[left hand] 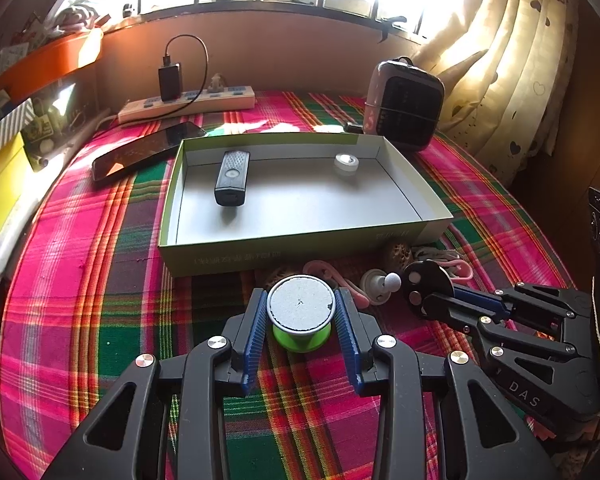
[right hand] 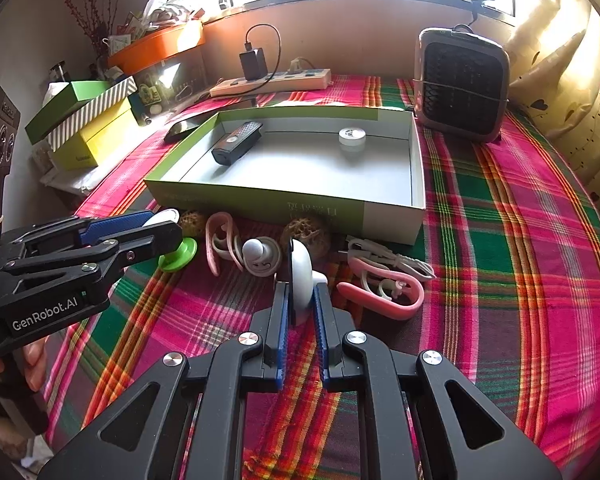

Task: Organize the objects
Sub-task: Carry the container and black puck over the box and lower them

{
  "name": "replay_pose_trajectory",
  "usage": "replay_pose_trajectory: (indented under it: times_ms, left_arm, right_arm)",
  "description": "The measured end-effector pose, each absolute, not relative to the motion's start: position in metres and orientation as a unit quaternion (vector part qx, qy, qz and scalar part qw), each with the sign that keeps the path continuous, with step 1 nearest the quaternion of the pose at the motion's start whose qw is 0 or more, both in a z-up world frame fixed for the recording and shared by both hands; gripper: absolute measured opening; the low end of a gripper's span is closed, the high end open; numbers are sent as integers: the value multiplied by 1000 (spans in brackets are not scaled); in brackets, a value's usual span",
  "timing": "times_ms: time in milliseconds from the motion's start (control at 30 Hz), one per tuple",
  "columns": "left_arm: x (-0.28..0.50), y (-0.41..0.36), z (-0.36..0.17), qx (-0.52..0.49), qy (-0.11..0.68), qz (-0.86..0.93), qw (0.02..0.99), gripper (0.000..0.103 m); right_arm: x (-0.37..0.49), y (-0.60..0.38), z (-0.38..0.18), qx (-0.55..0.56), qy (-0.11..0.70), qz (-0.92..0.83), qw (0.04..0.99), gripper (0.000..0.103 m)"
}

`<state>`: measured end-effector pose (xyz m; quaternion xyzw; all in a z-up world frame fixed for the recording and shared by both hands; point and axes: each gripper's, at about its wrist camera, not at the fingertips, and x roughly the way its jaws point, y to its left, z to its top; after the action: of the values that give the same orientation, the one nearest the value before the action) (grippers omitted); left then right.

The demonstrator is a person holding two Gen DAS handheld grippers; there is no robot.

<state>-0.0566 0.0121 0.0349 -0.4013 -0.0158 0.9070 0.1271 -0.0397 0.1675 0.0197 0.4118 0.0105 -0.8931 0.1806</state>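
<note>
My left claw (left hand: 301, 320) grips a green spool with a flat grey top (left hand: 301, 303) on the near side of the open green cardboard box (left hand: 204, 258). My right claw (right hand: 301, 303) pinches a white rounded disc-shaped piece (right hand: 301, 276) above the plaid-covered worktop (right hand: 500, 240), just right of the left claw.

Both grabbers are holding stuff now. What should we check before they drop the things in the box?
1. Left gripper clamps the green spool: ok.
2. Right gripper clamps the white disc: ok.
3. Tray box is open on top: ok.
4. Free floor in the box between the black remote and white tape roll: ok.
5. Grips firm enough to lift: cannot tell.
6. Pink ear hook clear of the right gripper: ok.
</note>
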Motion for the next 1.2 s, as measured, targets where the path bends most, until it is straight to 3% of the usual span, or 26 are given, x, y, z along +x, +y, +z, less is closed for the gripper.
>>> replay_pose_trajectory:
  times_ms: [1200]
  left_arm:
    - [-110, 7, 61, -395, -28, 907, 142, 32]
  right_arm:
    - [-89, 189, 61, 382, -26, -908, 168, 12]
